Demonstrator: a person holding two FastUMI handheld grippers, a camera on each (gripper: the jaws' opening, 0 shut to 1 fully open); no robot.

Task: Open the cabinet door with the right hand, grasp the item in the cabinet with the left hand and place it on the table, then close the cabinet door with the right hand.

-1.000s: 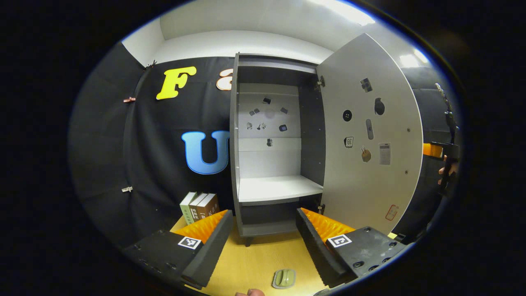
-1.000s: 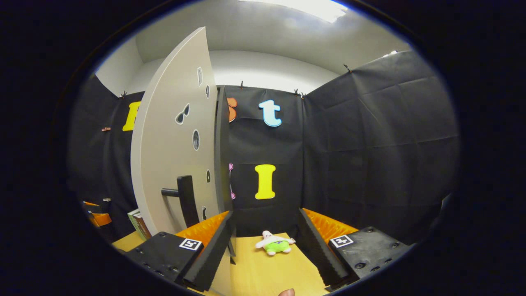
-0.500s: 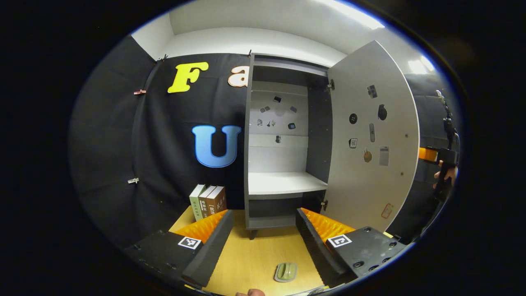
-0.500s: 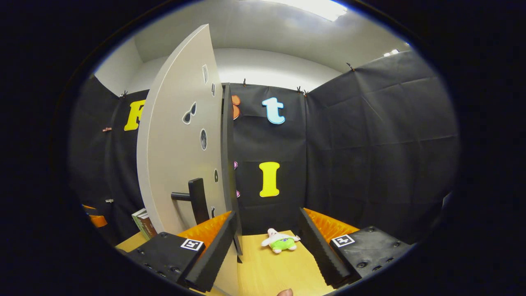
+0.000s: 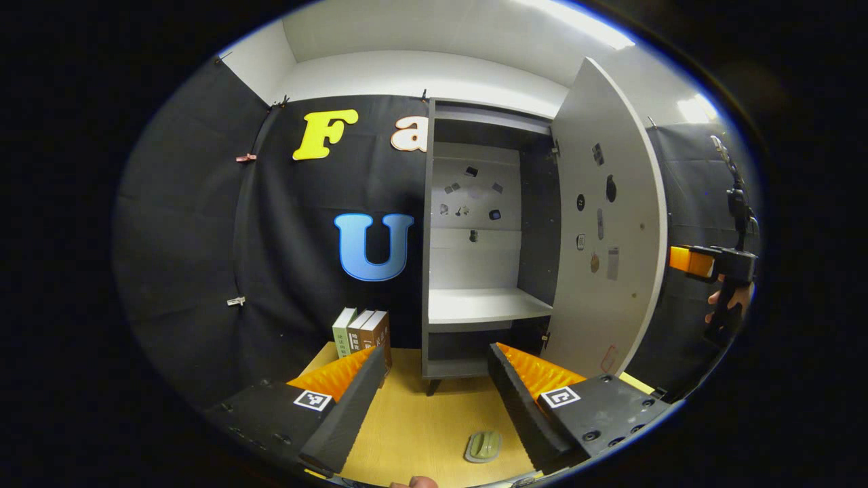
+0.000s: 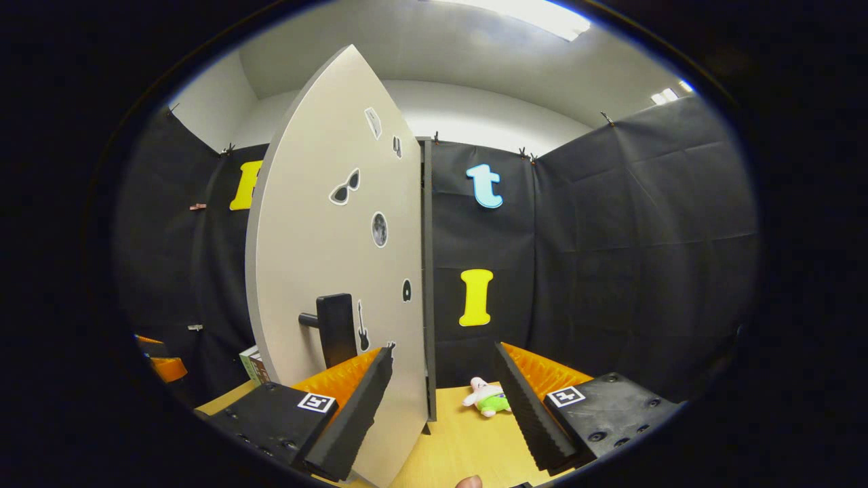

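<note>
The grey cabinet [image 5: 475, 224] stands at the back of the wooden table [image 5: 413, 420] with its door [image 5: 603, 237] partly swung out. Its white shelf [image 5: 485, 305] is bare. A small olive-green item [image 5: 483, 446] lies on the table between the fingers of my left gripper [image 5: 435, 352], which is open and holds nothing. My right gripper [image 6: 443, 348] is open in front of the door's outer face [image 6: 325, 237], to the right of the black handle [image 6: 336, 329]. Its left finger overlaps the door's lower part; I cannot tell whether it touches. In the left gripper view, the right gripper [image 5: 705, 261] sits beyond the door's edge, held by a hand.
Three books [image 5: 359, 332] stand upright on the table left of the cabinet. A small green and white plush toy [image 6: 488, 400] lies on the table right of the cabinet. Black cloth walls close the booth on all sides.
The door has swung toward the cabinet. My left gripper has drawn back from the cabinet, and the olive item stays on the table. My right gripper has moved closer to the door.
</note>
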